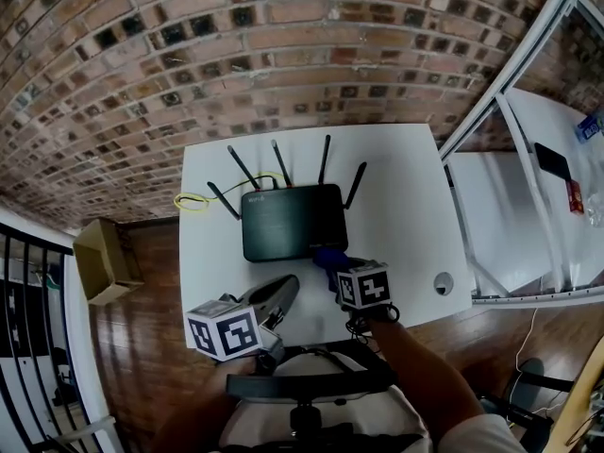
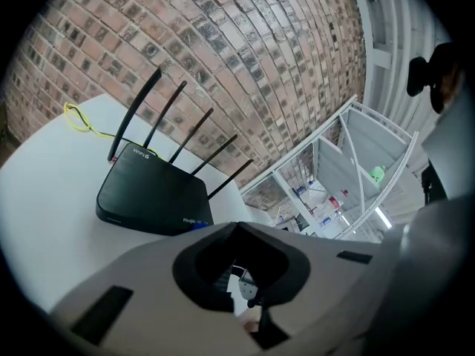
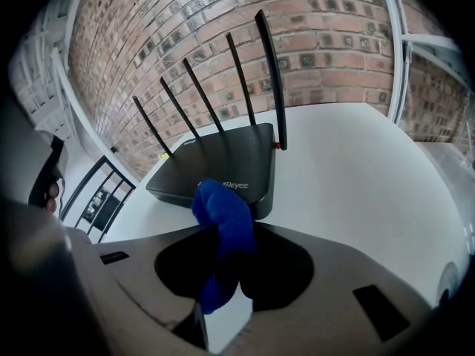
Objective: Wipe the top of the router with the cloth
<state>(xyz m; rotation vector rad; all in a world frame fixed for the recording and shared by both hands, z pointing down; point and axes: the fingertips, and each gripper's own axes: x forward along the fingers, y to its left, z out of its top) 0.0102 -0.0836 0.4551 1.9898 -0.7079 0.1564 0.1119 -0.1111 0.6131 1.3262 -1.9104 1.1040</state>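
1. A black router sits flat in the middle of a white desk.
2. Its five thin antennas stick up at the back, on the side near the brick wall.
3. A yellow cable makes a small loop on the desk by the router's back left corner.
4. The right gripper has its jaws squeezed on a blue cloth.
5. The cloth pokes out past the jaws, bunched up, right at the router's front edge near its right corner. I cannot tell if it touches the router.
6. The left gripper is low over the desk, just in front of the router and not touching it. Its jaws are closed together with nothing in them.
7. A brown cardboard box is on the wood floor to the left of the desk.
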